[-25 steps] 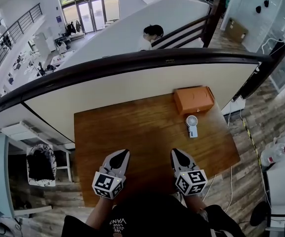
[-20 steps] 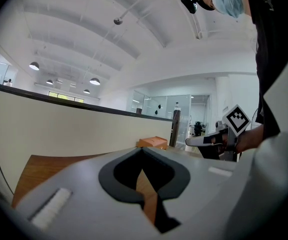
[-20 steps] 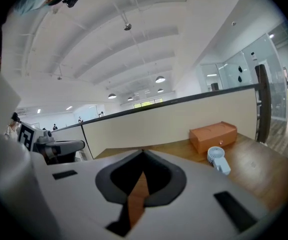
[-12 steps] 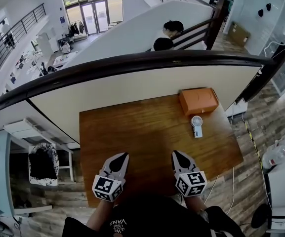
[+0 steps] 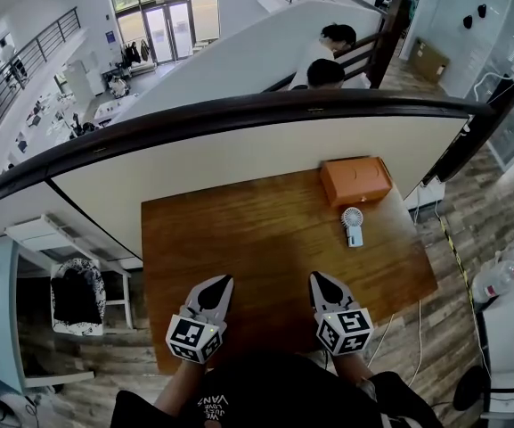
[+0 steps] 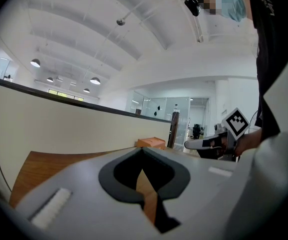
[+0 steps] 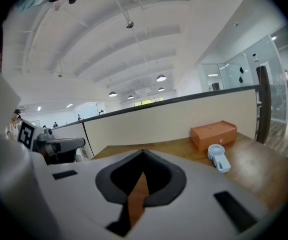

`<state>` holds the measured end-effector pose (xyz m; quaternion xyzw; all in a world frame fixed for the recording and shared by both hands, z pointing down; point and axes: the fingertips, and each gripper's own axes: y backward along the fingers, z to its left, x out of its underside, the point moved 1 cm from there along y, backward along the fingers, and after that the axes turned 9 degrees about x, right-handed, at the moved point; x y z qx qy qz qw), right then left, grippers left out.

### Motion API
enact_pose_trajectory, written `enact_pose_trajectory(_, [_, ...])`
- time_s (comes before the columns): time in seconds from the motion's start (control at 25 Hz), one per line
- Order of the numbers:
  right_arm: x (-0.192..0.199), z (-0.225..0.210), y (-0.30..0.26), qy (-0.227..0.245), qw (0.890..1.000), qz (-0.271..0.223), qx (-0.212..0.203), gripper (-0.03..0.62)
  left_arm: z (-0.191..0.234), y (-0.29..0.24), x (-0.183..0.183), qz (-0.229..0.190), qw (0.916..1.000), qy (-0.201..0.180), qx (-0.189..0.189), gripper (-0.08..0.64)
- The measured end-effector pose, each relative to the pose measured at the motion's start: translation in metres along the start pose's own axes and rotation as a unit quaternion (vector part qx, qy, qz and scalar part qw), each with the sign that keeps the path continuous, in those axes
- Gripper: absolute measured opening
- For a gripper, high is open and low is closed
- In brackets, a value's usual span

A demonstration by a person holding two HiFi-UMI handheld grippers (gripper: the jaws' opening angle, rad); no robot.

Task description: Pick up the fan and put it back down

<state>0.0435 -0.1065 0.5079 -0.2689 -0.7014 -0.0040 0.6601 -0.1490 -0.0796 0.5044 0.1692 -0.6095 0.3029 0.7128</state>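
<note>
**Both grippers clenched and empty, fan lying ahead of the right one**

Head view: I am holding my left gripper [image 5: 222,282] and my right gripper [image 5: 317,278] side by side over the near edge of the wooden table [image 5: 239,230], both pointing away from me. The white fan [image 5: 353,226] is lying flat on the table ahead of my right gripper and a little to its right, well apart from it. Its round head is pointing towards an orange box [image 5: 354,180] near it, farther on.

Left gripper view: my jaws are meeting at their tips, clenched on nothing. The box is showing far ahead, and my right gripper is hovering off to the right.

Right gripper view: these jaws are pressing together too, with nothing between them. The fan is resting ahead and to the right, near the box.
</note>
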Motion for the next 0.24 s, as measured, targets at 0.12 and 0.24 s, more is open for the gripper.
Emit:
enact_pose_trajectory(0.12, [0.0000, -0.0026, 0.0014, 0.000, 1.000, 0.000, 0.001, 0.012, -0.0031, -0.0026, -0.0004, 0.001, 1.0000, -0.002, 0.002, 0.011])
enact_pose_trajectory(0.24, [-0.0007, -0.0054, 0.0018, 0.001, 1.000, 0.000, 0.001, 0.012, -0.0060, -0.0062, -0.0005, 0.002, 1.0000, -0.005, 0.005, 0.011])
